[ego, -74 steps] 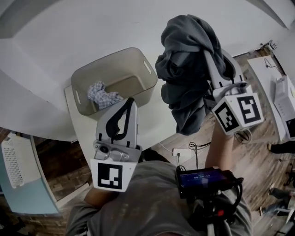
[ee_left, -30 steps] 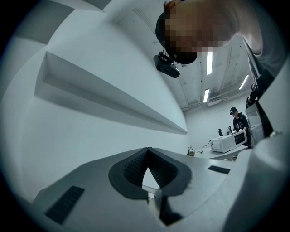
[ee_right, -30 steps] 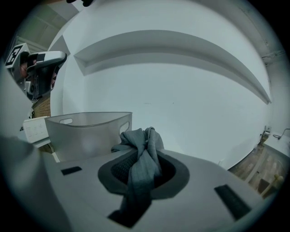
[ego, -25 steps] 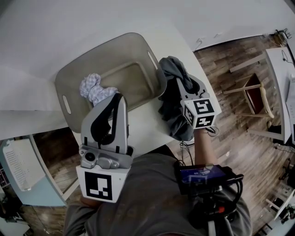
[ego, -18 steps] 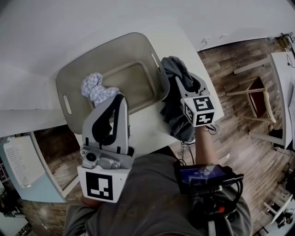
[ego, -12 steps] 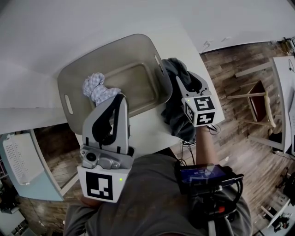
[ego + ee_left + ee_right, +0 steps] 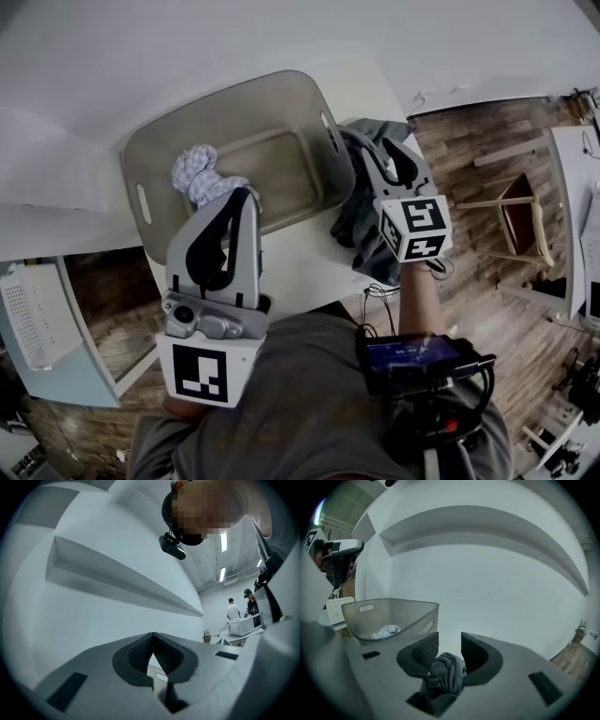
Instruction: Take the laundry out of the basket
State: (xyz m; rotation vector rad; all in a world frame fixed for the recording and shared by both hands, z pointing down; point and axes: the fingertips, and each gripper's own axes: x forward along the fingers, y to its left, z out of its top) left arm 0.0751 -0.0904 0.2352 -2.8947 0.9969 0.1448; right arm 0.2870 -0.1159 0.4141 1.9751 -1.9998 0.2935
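Cloth (image 7: 202, 173) in basket (image 7: 272, 112), garment (image 7: 354, 234) beside

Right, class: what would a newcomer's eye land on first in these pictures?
The grey garment slumped just right of the basket, lying loose between the jaws of the right gripper, which have just been opening. Next, the checked cloth alone in the basket.

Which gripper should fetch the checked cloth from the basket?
Likely left: the left gripper, shut and empty, hovers by the checked cloth in the basket; the right gripper, jaws just opened, has the grey garment between them.
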